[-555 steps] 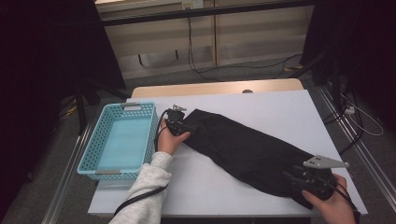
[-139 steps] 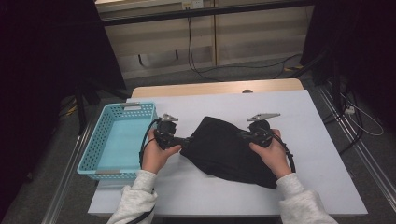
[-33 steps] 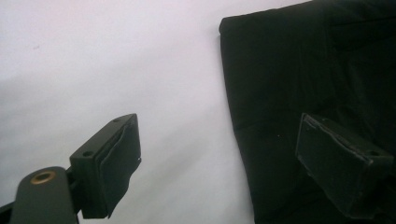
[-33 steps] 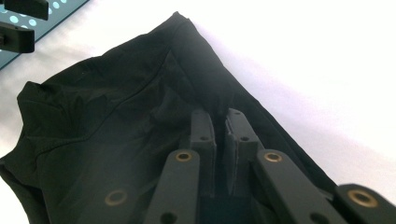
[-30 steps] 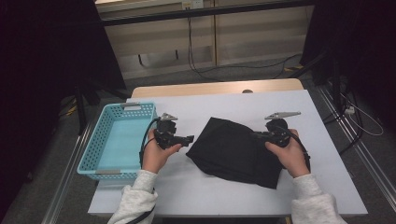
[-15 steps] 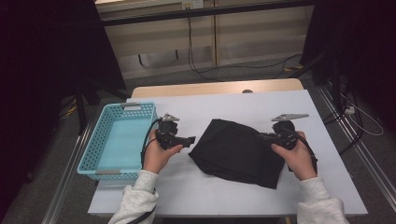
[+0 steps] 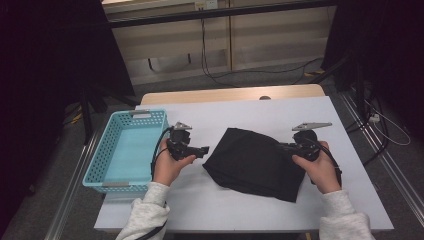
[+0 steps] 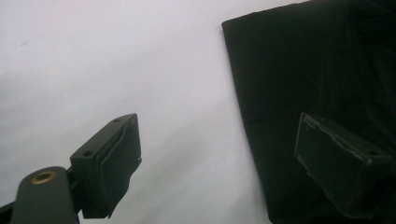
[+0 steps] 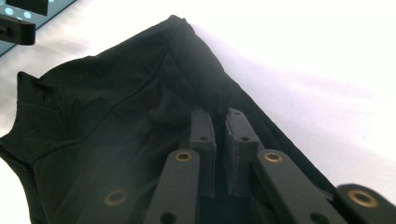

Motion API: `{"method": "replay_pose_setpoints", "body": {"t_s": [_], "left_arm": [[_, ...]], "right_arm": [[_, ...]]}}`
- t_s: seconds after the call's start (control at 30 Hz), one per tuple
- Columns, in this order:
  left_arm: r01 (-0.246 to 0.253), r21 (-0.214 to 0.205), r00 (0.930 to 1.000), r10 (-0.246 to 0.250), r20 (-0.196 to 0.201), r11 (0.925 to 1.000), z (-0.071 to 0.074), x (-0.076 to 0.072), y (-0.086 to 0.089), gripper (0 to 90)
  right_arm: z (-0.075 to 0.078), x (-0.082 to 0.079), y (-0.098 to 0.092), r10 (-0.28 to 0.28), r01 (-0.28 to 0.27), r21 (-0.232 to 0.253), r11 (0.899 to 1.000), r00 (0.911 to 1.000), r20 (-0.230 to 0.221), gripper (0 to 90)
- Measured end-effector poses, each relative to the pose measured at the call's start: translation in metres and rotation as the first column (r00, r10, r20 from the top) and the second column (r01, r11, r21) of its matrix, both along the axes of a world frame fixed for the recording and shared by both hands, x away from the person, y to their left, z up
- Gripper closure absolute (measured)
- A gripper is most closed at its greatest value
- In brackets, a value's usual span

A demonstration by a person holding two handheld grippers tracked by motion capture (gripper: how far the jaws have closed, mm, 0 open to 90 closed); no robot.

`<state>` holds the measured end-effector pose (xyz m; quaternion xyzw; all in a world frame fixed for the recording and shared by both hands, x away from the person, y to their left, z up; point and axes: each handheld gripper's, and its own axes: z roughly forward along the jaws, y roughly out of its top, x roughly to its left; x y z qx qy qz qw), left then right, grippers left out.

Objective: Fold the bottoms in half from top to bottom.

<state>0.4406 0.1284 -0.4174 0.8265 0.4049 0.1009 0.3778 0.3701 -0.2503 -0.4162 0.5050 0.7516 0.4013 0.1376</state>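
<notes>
At your far left the blue basket [image 7: 125,150] sits at the table [image 7: 240,210] edge. Your left gripper [image 7: 202,151] gapes wide just off the folded black cloth [image 7: 257,162] at mid-table; your right gripper [image 7: 286,147] pinches its right edge, bare tabletop beyond.

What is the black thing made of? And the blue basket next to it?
The black thing looks like soft, matte cloth: it lies folded, with creases and seams. Which fabric, I cannot tell. The blue basket looks like hard, smooth plastic: its walls are a stiff grid of little holes that hold their shape.
</notes>
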Motion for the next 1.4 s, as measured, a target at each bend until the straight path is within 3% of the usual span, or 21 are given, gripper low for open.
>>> {"method": "replay_pose_setpoints", "body": {"t_s": [0.77, 1.4], "left_arm": [[0.001, 0.001, 1.0, -0.001, 0.007, 1.0, 0.0, -0.001, -0.002, 14.3], [0.012, 0.003, 0.9999, -0.012, 0.004, 0.9999, 0.0, -0.001, -0.006, 14.4]], "right_arm": [[0.006, -0.016, -0.022, -0.032, 0.032, -0.009, 0.999, 0.999, 0.03, 83.6], [-0.001, -0.02, -0.03, -0.05, 0.051, -0.034, 0.998, 0.9987, 0.012, 83.4]]}}
